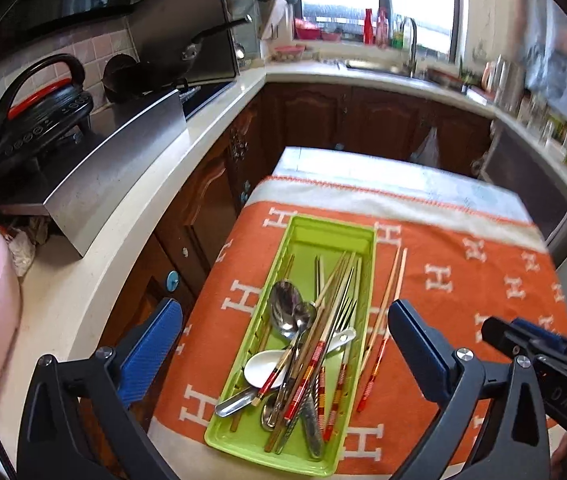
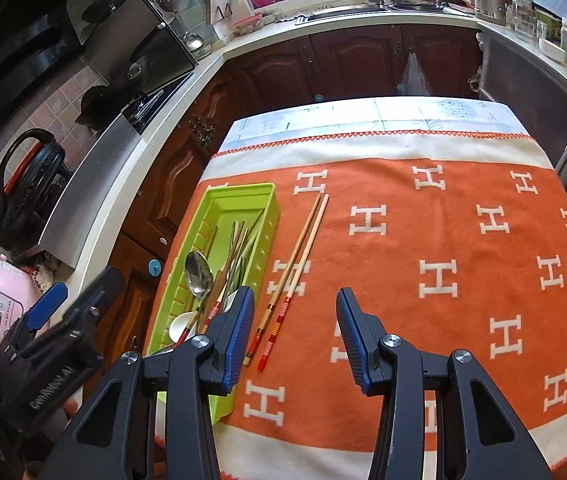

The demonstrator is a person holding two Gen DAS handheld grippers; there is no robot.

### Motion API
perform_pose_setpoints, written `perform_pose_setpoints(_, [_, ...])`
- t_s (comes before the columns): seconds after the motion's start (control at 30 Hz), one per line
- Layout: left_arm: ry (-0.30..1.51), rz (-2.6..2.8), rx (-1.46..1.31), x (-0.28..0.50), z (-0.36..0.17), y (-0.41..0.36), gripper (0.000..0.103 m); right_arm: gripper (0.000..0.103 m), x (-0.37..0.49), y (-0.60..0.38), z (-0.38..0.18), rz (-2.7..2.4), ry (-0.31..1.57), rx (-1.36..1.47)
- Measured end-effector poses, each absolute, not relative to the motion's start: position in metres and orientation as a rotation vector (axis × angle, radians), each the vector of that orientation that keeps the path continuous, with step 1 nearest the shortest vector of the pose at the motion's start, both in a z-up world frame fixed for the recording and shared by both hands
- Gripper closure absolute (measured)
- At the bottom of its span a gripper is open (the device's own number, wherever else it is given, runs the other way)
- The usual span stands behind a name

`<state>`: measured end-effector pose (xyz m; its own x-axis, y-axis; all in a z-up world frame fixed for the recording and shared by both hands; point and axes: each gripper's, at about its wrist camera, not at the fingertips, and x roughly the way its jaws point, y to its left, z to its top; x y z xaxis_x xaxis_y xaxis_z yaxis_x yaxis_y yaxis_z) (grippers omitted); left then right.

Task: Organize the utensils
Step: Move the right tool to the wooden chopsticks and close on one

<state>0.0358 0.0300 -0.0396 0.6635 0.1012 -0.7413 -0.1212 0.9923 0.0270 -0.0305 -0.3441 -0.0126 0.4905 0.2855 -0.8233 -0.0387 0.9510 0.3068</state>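
With both claws, left (image 1: 285,344) and right (image 2: 293,334), wide and empty, take the chopsticks (image 2: 297,270) at their banded ends and lay them in the tray (image 2: 269,216)

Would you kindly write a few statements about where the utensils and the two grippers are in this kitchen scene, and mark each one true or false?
1. A pair of chopsticks lies on the orange cloth outside the green tray. True.
2. The green tray holds nothing. False: it holds spoons, a fork, chopsticks and a white ceramic spoon.
3. The right gripper is shut on the chopsticks. False: it is open and holds nothing.
4. The left gripper is open above the tray. True.
5. The tray stands on the white countertop. False: it sits on the orange cloth.
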Motion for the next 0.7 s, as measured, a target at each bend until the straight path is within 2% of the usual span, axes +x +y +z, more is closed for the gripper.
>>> perform_pose_setpoints(0.3, [0.856,0.09,0.126,0.047,-0.068,0.004,0.001,0.059,0.01,-0.339,-0.07,0.232,1.176,0.31])
perform_pose_setpoints(0.43, [0.928,0.059,0.084,0.062,-0.084,0.01,0.001,0.06,0.033,-0.33,-0.106,0.22,1.259,0.305])
perform_pose_setpoints(0.5, [0.959,0.032,-0.009,0.069,-0.091,0.022,0.001,0.068,0.044,-0.325,-0.121,0.249,1.291,0.327])
perform_pose_setpoints(0.7, [0.974,0.138,-0.001,0.095,-0.101,0.037,0.001,0.077,0.061,-0.307,-0.151,0.282,1.357,0.317])
